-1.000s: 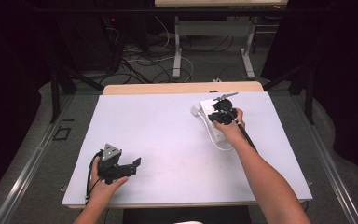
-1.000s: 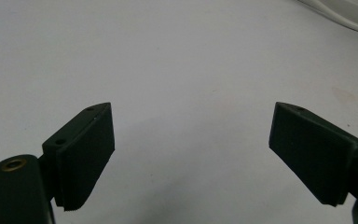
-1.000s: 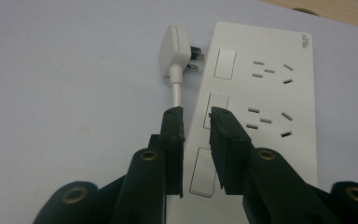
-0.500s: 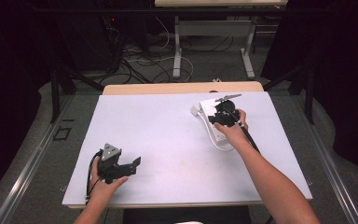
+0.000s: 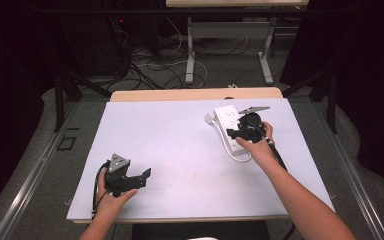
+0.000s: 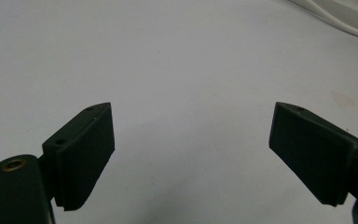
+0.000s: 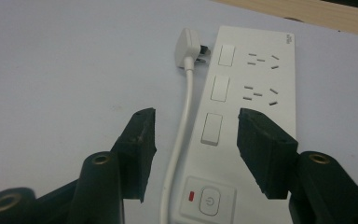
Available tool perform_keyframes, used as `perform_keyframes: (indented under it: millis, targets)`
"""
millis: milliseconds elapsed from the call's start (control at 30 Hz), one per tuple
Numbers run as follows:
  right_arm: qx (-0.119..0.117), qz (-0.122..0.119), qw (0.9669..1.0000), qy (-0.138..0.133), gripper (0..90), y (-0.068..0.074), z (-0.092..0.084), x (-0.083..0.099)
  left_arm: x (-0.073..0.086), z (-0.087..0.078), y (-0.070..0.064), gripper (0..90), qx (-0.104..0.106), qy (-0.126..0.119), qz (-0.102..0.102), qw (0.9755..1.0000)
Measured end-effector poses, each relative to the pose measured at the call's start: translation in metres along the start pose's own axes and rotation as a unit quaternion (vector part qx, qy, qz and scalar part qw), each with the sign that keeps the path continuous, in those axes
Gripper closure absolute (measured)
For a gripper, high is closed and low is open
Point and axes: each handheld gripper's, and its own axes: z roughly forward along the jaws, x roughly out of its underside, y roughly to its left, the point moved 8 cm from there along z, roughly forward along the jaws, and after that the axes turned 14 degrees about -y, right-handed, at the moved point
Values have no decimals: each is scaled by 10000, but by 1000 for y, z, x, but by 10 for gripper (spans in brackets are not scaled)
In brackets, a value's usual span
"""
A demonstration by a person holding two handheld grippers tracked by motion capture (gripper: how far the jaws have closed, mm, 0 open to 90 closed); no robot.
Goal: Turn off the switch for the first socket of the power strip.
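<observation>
White table [image 5: 180,150], power strip [image 7: 251,93] beneath right claw [image 7: 196,135]

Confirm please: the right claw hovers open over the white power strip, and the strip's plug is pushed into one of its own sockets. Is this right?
Not quite. The right claw is open over the white power strip, but the plug is not in a socket. In the right gripper view it lies on the table beside the strip's far end, its prongs bare.

left gripper [image 6: 191,154]: jaws wide apart | white table [image 6: 177,60] | cable [image 6: 328,21] far corner
</observation>
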Motion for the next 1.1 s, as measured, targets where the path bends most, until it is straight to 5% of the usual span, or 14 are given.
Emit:
perform_keyframes:
  millis: [433, 867, 1100]
  targets:
    - [-283, -110, 9992, -270, 308, 15, -31, 6, 0, 0, 0, 139, -10, -5, -14, 10000]
    - [-314, 391, 9981, -364, 163, 12, -54, 25, 0, 0, 0, 139, -24, -28, -27, 10000]
    - [-95, 128, 9994, -313, 140, 4, -66, 40, 0, 0, -1, 139, -32, -13, -22, 10000]
